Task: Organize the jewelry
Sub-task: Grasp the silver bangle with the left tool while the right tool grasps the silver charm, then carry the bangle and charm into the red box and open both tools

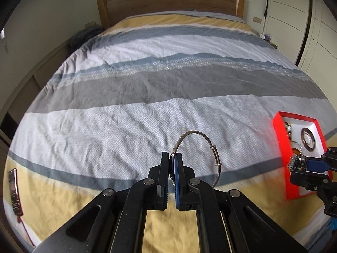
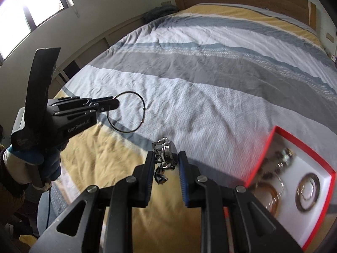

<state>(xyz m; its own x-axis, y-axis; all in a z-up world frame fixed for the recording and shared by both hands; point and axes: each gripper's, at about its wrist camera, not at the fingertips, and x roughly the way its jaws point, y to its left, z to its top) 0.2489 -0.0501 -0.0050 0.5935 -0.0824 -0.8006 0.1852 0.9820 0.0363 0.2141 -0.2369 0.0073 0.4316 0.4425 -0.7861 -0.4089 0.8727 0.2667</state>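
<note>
Bangle [image 1: 198, 145] in left gripper [image 2: 114, 105] (marked GenRobot.AI)

I have both grippers up over the near end of the bed [image 1: 147, 109]. My left gripper [image 1: 172, 158] pinches a bangle [image 1: 202, 135] that stands out beyond its tips; my right gripper [image 2: 165, 158] clamps a watch [image 2: 166, 149] between its pads. The jewelry box [image 2: 328, 181] lies on the bed to the right of both, with rings and bracelets inside. The headboard [image 1: 168, 0] stands at the far end.
</note>
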